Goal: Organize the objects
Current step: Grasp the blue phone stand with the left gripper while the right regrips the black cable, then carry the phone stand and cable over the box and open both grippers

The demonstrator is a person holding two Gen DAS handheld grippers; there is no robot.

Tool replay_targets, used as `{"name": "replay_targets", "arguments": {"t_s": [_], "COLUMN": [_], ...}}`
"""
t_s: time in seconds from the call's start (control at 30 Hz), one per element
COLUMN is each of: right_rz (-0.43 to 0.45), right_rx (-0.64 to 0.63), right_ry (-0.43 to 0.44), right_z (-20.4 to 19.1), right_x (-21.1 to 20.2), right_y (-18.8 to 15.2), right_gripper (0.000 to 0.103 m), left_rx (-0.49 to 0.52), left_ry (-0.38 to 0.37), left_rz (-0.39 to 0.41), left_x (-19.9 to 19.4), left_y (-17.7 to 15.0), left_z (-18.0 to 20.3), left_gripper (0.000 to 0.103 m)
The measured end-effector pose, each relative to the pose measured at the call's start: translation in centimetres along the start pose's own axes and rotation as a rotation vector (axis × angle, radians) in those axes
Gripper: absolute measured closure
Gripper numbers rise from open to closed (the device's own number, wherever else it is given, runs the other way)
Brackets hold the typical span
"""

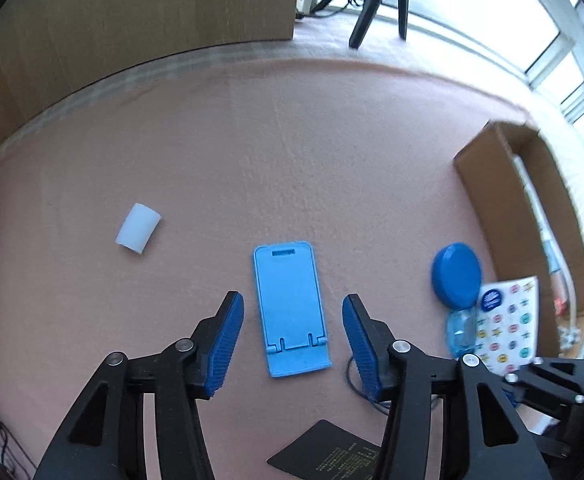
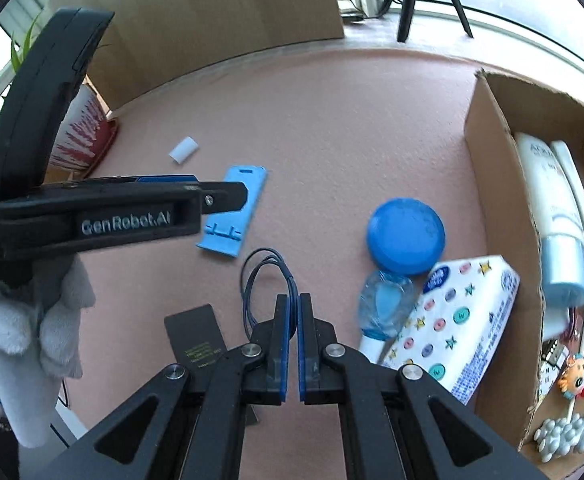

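On a pink table, the left claw [image 1: 293, 334] hangs released, straddling a flat blue phone stand [image 1: 290, 308] without touching it. The right claw [image 2: 294, 314] is clenched on a thin blue cord [image 2: 265, 280]. Nearer the table's right edge stands a cardboard box [image 2: 492, 152]. The stand lies flat, so the claw may slip off its thin edges.

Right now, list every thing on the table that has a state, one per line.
Left hand-held gripper: open, above the phone stand, empty.
Right hand-held gripper: shut on the blue cord.
Phone stand: folded flat.
Cardboard box: open, partly filled.
White roll: on its side.
Blue lid: lying loose on the table.
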State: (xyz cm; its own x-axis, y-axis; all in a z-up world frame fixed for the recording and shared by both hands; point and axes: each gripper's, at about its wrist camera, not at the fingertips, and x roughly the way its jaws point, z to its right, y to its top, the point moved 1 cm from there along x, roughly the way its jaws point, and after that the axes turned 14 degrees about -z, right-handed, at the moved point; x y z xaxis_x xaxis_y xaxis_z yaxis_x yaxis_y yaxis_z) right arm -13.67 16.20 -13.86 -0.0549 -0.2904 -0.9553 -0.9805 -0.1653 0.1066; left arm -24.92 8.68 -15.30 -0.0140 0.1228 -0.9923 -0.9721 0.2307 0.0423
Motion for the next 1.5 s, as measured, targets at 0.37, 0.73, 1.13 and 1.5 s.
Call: {"name": "replay_targets", "arguments": {"t_s": [0.37,0.73,1.13,1.5], "right_rz": [0.042,0.098,0.237,0.294], "right_rx": [0.022,0.028,0.109,0.229], "right_ry": [-0.003,0.03,0.004,-0.074], "right_z": [1.2,1.9,7.2,14.9], "right_x": [-1.6,-4.2,-10.9,-14.8], "right_y": [-0.7,-0.9,-0.9,-2.9], "right_gripper": [0.1,0.1,0.1,0.1], "left_rx": [-0.043,-0.065,0.022,0.139], "left_ry": [0.032,-0.011,-0.081,-0.111], "left_rz": [0.008,0.056,0.157,0.188], "left_x": [1.2,-1.0,-5.7,-7.2], "left_y": [-0.2,-2.8,0.3,3.3], "left_z": [0.3,-0.5,4.8,14.2], "left_gripper": [0.064,0.064,0.064,0.064]}}
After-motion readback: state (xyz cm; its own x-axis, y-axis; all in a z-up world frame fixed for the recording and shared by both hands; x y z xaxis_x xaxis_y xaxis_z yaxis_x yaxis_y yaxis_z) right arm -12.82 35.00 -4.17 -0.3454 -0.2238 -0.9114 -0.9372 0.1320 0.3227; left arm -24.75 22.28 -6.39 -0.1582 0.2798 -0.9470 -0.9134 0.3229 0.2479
